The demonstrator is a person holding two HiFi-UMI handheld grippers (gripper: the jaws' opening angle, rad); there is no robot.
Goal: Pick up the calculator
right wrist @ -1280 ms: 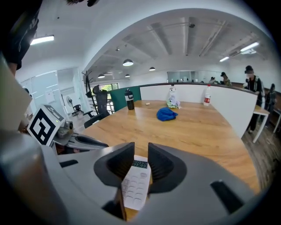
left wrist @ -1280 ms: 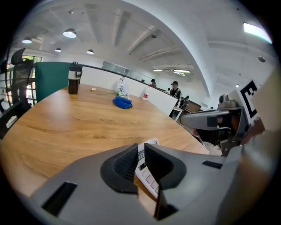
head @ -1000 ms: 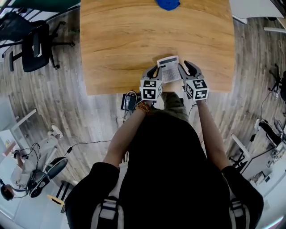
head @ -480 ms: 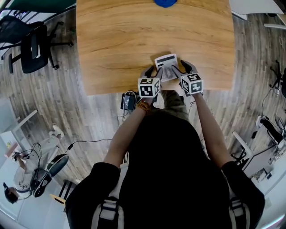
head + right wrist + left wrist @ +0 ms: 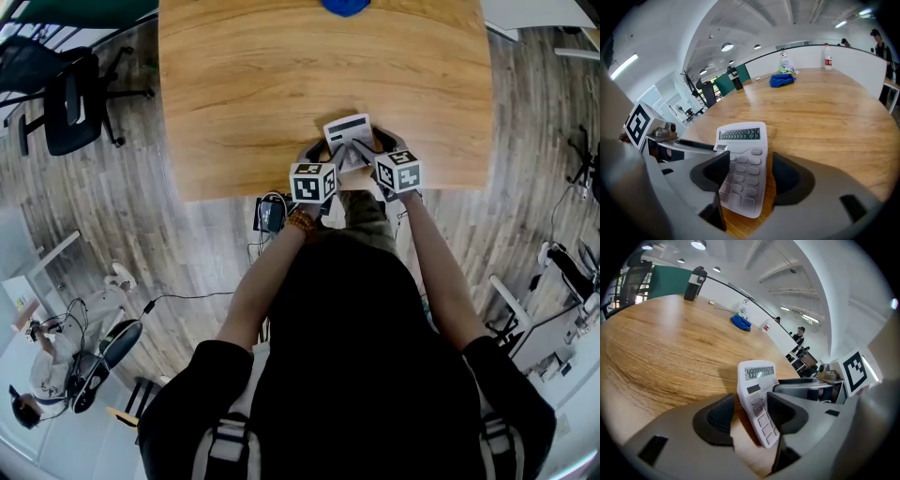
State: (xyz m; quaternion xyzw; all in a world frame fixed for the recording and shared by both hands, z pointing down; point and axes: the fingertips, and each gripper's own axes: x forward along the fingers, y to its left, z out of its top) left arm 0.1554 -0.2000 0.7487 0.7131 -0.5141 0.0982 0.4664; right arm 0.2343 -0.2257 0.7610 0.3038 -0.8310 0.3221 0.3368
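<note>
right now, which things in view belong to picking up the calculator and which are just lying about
Job in hand: calculator, left gripper, right gripper; both grippers' jaws are opening with the calculator between them.
Just lying about: blue cloth, dark bottle, clear bottle, office chair.

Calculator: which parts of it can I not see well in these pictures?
- Head view: lower keys of the calculator, covered by the left tool and right tool; each tool's jaws are opening with it between them.
- Both gripper views: key labels, blurred; some keys behind a jaw pad.
</note>
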